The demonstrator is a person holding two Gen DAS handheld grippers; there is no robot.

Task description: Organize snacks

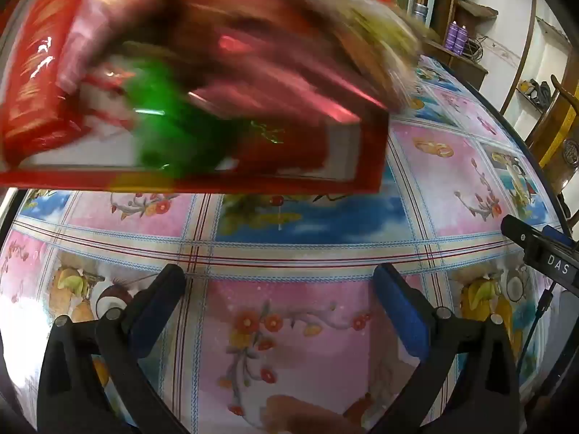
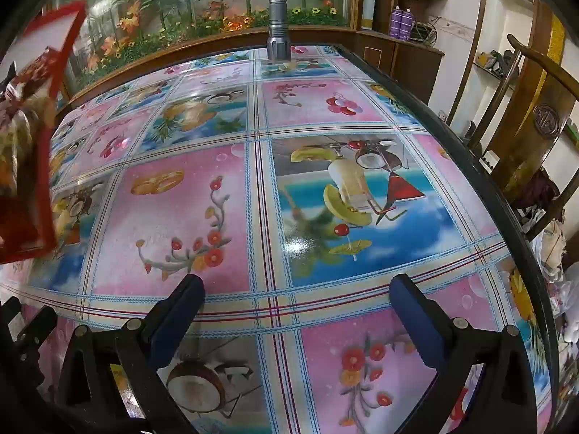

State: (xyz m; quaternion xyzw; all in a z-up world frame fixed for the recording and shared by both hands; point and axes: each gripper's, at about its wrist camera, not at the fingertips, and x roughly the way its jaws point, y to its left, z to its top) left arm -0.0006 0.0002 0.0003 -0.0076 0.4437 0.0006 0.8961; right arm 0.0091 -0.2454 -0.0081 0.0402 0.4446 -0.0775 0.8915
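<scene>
A shallow red snack box (image 1: 195,177), rectangular with a low red rim and a pale inner floor, lies on the table (image 1: 434,166) beyond the left gripper (image 1: 278,282) and fills the upper left of the left wrist view. Its contents are smeared by motion blur: a glossy red packet with gold print (image 1: 32,83) leans along the box's left wall, a green wrapped item (image 1: 163,123) sits near the front rim, and dark red and maroon wrappers (image 1: 260,83) crowd the middle; finer detail cannot be read. The tablecloth beneath the box carries pink and blue squares printed with fruit and flowers. The left gripper's blue-padded fingers (image 1: 155,307) stand spread wide over a pink square on the near side of the box, gripping nothing. To the box's right, the right gripper (image 2: 293,289) likewise shows its jaws spread and bare, with the box's red corner (image 2: 39,166) at the left edge of its view. A grey metal flashlight (image 2: 277,23) stands upright at the table's far edge, well apart from the box.
</scene>
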